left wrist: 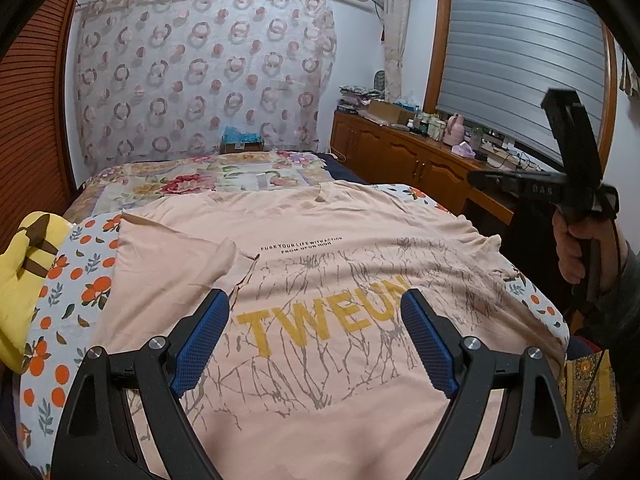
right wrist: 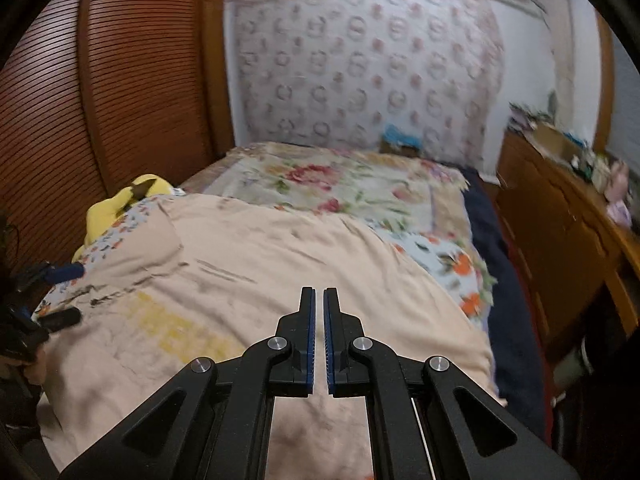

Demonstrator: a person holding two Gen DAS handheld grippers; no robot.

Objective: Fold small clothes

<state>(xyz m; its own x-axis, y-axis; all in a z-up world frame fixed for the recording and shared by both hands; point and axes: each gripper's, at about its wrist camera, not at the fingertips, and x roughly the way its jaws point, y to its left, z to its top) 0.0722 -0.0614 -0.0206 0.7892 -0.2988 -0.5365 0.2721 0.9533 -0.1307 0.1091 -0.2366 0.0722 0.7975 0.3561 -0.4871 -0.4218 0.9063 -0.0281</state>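
Shirt [left wrist: 320,280]: pink, lay spread flat, print up, on the bed [left wrist: 192,180]. Left tool [left wrist: 316,320]: released, fingers wide, above the shirt's print. Right tool [right wrist: 319,320]: clenched on nothing, off the shirt's right edge. Risk: thin fabric could bunch or slip, skewing the fold.

Peach T-shirt [left wrist: 320,280], yellow lettering, grey branch print; white sheet [left wrist: 80,280], orange fruit; yellow plush [left wrist: 20,280]; blue gripper pads [left wrist: 200,340].
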